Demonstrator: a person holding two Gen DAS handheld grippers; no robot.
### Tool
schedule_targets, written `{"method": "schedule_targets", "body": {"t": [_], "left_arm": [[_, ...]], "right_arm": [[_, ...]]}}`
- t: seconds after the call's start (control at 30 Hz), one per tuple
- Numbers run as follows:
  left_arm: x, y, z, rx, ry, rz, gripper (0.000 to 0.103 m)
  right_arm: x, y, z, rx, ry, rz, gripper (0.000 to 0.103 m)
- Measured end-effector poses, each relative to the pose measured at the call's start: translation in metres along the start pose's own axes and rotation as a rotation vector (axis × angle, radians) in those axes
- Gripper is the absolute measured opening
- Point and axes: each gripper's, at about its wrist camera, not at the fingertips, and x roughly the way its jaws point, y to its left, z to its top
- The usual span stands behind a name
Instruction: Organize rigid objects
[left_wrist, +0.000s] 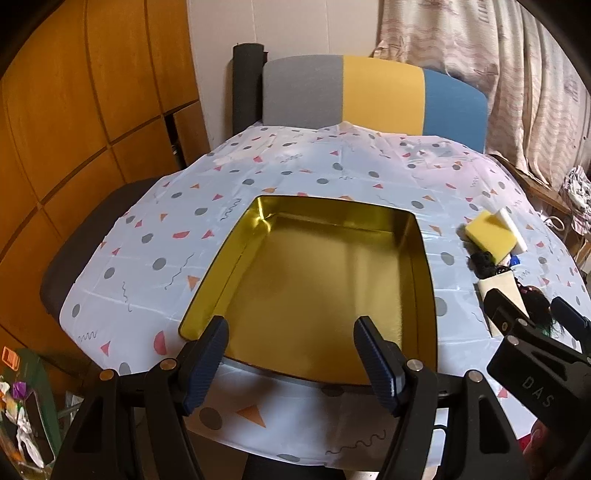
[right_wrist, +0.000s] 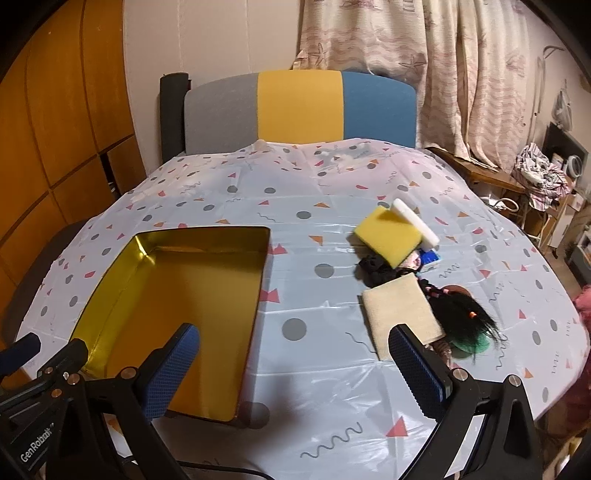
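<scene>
Both claws released, left claw (left_wrist: 291, 354) over bare gold tin (left_wrist: 424, 258), yellow sponge (right_wrist: 388, 236), possibly doll hair (right_wrist: 465, 314) beside.

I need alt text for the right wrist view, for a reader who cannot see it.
An empty gold rectangular metal tin sits left on a patterned white plastic tablecloth; a yellow square sponge and beige folded cloth lie right. The open right hand-held gripper hovers in front.

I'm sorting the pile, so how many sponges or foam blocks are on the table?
2: a yellow sponge atop the far end of the pile right of the gold tin, and a white foam block against its far side. Others may hide underneath.
</scene>
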Motion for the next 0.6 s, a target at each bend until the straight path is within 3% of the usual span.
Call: {"method": "schedule_targets", "body": {"t": [0.6], "left_arm": [[-0.009,-0.02,0.0,0.037,-0.008,-0.031,0.071]], "right_arm": [[-0.011,-0.022,0.003,0.045,-0.012,-0.014,0.103]]}}
